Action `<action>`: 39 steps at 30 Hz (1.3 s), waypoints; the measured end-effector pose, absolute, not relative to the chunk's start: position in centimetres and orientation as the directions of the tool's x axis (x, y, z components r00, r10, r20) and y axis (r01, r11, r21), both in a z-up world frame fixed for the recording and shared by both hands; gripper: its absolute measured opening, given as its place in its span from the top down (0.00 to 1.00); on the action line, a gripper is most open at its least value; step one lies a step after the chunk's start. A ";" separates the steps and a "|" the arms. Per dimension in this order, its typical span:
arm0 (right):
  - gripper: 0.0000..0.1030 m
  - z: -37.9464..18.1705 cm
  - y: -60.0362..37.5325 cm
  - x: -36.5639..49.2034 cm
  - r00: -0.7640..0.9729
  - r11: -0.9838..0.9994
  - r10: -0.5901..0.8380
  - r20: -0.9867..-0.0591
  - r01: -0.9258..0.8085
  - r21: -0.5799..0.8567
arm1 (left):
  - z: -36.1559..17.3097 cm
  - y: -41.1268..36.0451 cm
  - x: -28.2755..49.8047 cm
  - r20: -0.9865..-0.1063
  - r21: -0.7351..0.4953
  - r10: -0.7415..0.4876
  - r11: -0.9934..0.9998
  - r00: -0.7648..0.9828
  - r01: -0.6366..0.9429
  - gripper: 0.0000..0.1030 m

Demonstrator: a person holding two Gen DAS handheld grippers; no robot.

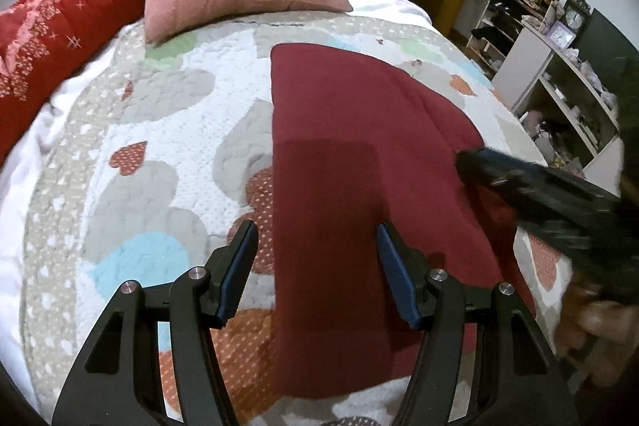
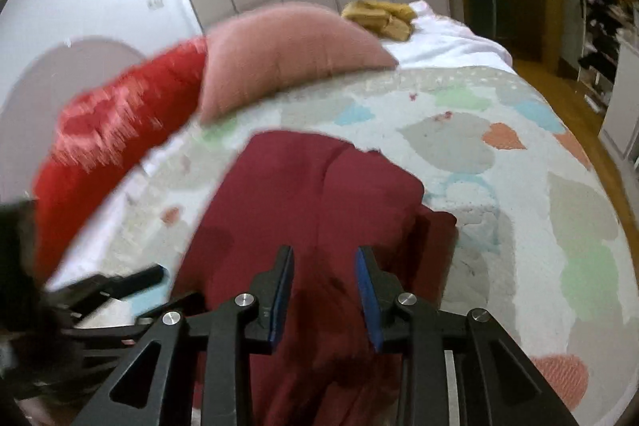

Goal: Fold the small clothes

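On the heart-print quilt [image 1: 159,130] a maroon garment [image 1: 339,186] is laid flat for folding, with left gripper [image 1: 317,254] and right gripper [image 2: 324,278] held spread, empty, above it.

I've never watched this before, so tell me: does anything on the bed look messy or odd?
Nothing looks damaged. The maroon garment lies flat at its left edge, but its right side is bunched in uneven layers.

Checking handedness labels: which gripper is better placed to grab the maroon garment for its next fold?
Probably left. The left gripper hangs with jaws open astride the maroon garment's flat left edge. The right gripper is open over bunched cloth, its view blurred.
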State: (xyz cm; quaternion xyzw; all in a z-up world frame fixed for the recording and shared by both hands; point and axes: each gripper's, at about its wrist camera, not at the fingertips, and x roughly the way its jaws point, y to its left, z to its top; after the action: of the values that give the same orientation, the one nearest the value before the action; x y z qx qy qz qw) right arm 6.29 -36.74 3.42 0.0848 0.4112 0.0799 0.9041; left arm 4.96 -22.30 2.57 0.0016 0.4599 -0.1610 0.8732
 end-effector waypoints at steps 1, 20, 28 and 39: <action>0.71 2.6 -36.7 7.0 0.630 0.982 0.177 -0.756 -0.061 0.179 | 2.4 -22.4 5.0 -0.802 -0.150 -0.288 0.945 0.523 0.289 0.40; 0.69 2.6 -35.7 0.9 0.632 0.988 0.153 -0.760 -0.096 0.119 | 1.9 -23.1 4.4 -0.805 -0.123 -0.256 0.955 0.536 0.271 0.36; 0.67 0.0 -36.7 0.7 0.604 0.987 0.155 -0.782 -0.060 0.149 | 1.5 -23.2 4.2 -0.813 -0.115 -0.246 0.956 0.528 0.269 0.32; 0.49 2.4 -40.2 0.9 0.670 0.939 0.227 -0.707 0.042 0.342 | 2.1 -20.3 4.8 -0.800 -0.273 -0.364 0.929 0.477 0.251 0.32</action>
State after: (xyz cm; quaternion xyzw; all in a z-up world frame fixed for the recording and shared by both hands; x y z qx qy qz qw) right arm 0.93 -40.23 2.42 0.1673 0.4029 0.0515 0.8983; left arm 4.79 -20.27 2.07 -0.0588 0.4789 -0.1793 0.8573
